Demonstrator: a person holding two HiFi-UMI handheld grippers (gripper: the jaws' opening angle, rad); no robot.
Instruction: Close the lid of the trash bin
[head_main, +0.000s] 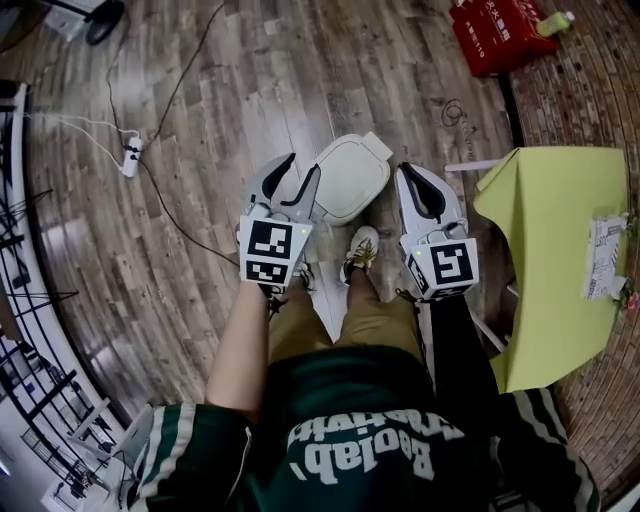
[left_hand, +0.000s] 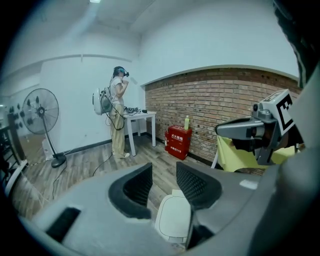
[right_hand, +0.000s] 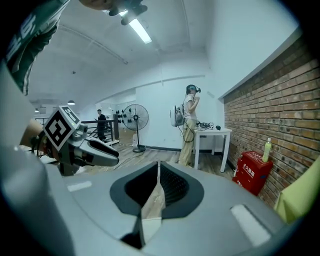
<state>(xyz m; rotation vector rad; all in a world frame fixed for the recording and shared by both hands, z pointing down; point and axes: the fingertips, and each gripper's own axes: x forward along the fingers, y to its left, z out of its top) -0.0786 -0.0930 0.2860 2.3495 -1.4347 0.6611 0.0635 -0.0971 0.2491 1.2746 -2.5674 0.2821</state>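
Your left gripper holds its jaws moderately apart with nothing between them. Through the gap you look down on the white, round-cornered plastic trash bin, which stands on the floor just below and ahead of the tips. Your right gripper has its jaws brought together at the tips, gripping nothing, with only a thin wedge of floor showing behind them. Both pairs carry ribbed black pads set in smooth grey shells. In the head view the two grippers flank the bin, probably so that either could press down on its top, and your light shoe sits just beside its near edge. The smooth lid, with its shallow inset panel, looks to lie flat on the bin, so I judge the closing done or very nearly so. Around it runs a worn wood-plank floor, with a yellow-green covered desk off to your right.
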